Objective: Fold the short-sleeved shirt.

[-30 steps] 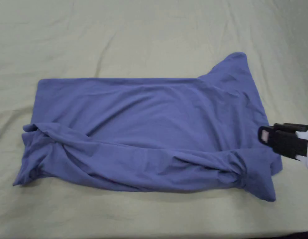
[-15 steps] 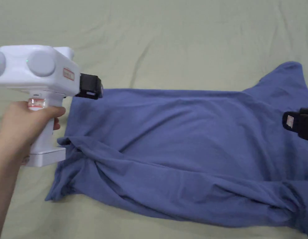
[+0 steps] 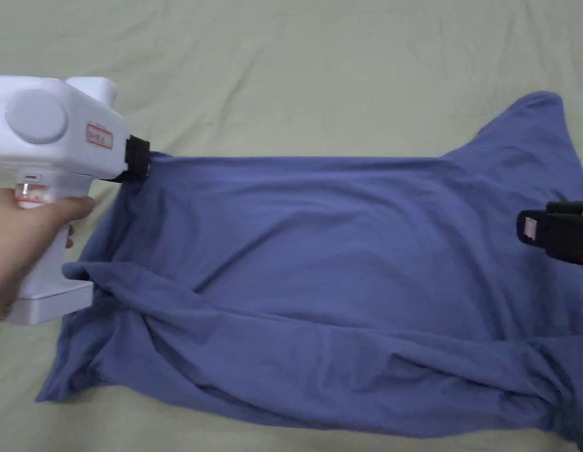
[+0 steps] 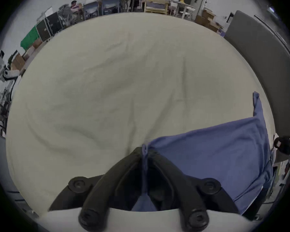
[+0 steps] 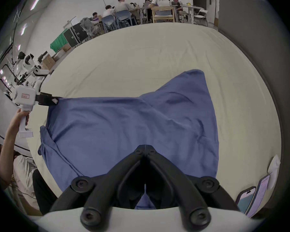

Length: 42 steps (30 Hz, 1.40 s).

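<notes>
A pale green sheet [image 3: 320, 76], creased in soft ridges, covers the surface in the head view. On it lies the blue short-sleeved shirt [image 3: 343, 265], spread lengthwise from left to right, its near edge rolled into a thick twisted fold and one sleeve [image 3: 532, 129] reaching toward the far right. The left gripper [image 3: 138, 160], a white pistol-shaped tool held by the left hand [image 3: 19, 235], has its black tips at the shirt's far-left corner, which is pulled slightly up. The right gripper [image 3: 529, 229] comes in from the right edge and hangs over the shirt near the sleeve; from here I cannot tell how its jaws stand.

In the left gripper view, the sheet [image 4: 107, 85] stretches away to a room where people sit at tables. The left gripper [image 4: 145, 152] has its jaws clamped together on the corner of the shirt [image 4: 216, 160], a strip of blue cloth running down between them. The right gripper [image 4: 281, 145] appears small at the far right edge.

In the right gripper view, the shirt [image 5: 124, 126] lies across the sheet [image 5: 141, 51], sleeve [image 5: 191, 88] pointing away. The right gripper [image 5: 145, 149] has its jaws pressed together at the tips with no cloth between them, over the shirt. Far left, the left gripper [image 5: 54, 100] pinches the shirt's corner. Two phones [image 5: 251, 200] lie at the lower right on the sheet.
</notes>
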{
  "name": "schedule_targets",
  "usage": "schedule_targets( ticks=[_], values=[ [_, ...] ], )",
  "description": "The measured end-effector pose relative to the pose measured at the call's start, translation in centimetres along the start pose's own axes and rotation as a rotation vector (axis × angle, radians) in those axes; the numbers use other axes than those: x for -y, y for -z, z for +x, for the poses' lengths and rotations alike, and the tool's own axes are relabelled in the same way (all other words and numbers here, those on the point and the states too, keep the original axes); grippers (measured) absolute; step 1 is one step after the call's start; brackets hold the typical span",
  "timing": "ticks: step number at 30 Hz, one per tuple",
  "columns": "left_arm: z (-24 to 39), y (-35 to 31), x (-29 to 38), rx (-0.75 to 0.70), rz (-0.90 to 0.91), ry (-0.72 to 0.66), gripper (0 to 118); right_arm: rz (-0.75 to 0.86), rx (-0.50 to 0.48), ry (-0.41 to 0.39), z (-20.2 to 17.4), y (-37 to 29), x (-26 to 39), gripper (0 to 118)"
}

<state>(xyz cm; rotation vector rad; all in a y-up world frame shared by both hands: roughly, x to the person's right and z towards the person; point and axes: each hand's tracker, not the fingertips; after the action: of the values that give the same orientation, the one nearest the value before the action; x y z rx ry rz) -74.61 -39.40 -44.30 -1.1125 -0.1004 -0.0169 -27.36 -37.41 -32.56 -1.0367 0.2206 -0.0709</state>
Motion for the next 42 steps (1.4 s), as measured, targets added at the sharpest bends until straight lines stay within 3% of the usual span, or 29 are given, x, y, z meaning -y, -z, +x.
schedule_targets(
  ticks=[2, 3, 4, 5, 8, 12, 13, 14, 16, 17, 18, 19, 21, 22, 25, 31, 38, 42],
  values=[
    [0.5, -1.5, -0.8, -0.009, 0.014, 0.022, 3, 0.013, 0.006, 0.005, 0.5, -0.5, -1.2, 6],
    [0.8, -2.2, -0.9, -0.009, 0.019, 0.03, 3, 0.03, 0.018, 0.021, 0.8, -0.6, -1.9, 36],
    [1.1, -3.1, -1.0, -0.012, 0.05, 0.05, 3, 0.056, 0.035, 0.064, 1.5, -0.7, -2.9, 85],
    [1.3, -4.0, -1.1, -0.01, 0.067, 0.061, 3, 0.066, 0.041, 0.084, 2.5, -0.3, -3.9, 118],
    [1.8, -5.4, -1.3, -0.021, 0.104, 0.063, 3, 0.086, 0.066, 0.13, 5.7, 1.7, -6.6, 118],
    [1.9, -5.3, -1.4, -0.016, 0.098, 0.048, 3, -0.077, 0.113, 0.257, 10.6, 7.0, -9.3, 114],
    [2.0, -5.1, -1.4, -0.014, 0.093, 0.04, 3, -0.123, 0.113, 0.281, 10.2, 8.9, -9.7, 100],
    [1.6, -4.5, -1.5, -0.013, 0.087, 0.034, 3, -0.159, 0.11, 0.3, 10.8, 10.1, -9.8, 71],
    [1.6, -4.1, -1.4, -0.008, 0.073, 0.026, 3, -0.197, 0.111, 0.301, 11.2, 11.7, -9.7, 65],
    [1.6, -3.9, -1.4, -0.002, 0.067, 0.023, 3, -0.204, 0.181, 0.234, 10.3, 11.8, -9.6, 56],
    [1.5, -3.7, -1.5, 0.004, 0.062, 0.019, 3, -0.172, 0.134, 0.201, 10.0, 11.2, -9.7, 48],
    [1.5, -3.6, -1.5, 0.006, 0.058, 0.019, 3, -0.177, 0.135, 0.193, 9.7, 10.4, -10.1, 48],
    [1.4, -3.6, -1.6, 0.009, 0.059, 0.019, 3, -0.115, 0.063, 0.183, 9.0, 9.3, -10.2, 3],
    [1.3, -3.8, -1.6, 0.007, 0.062, 0.018, 3, -0.097, 0.096, 0.201, 8.5, 8.8, -10.1, 3],
    [0.9, -5.7, -1.1, 0.016, 0.087, 0.024, 3, -0.06, 0.115, 0.079, 7.0, 7.1, -9.6, 3],
    [-0.6, -10.7, 2.9, 0.009, 0.13, 0.052, 3, 0.091, 0.07, 0.028, 4.8, -1.2, -5.9, 3],
    [0.1, -13.3, 12.3, -0.045, -0.076, 0.206, 3, 0.004, -0.006, 0.017, 3.6, -8.1, 3.7, 3],
    [-0.1, -12.3, 16.0, -0.027, -0.158, 0.172, 3, -0.121, -0.022, 0.073, 3.4, -8.8, 9.1, 3]
  ],
)
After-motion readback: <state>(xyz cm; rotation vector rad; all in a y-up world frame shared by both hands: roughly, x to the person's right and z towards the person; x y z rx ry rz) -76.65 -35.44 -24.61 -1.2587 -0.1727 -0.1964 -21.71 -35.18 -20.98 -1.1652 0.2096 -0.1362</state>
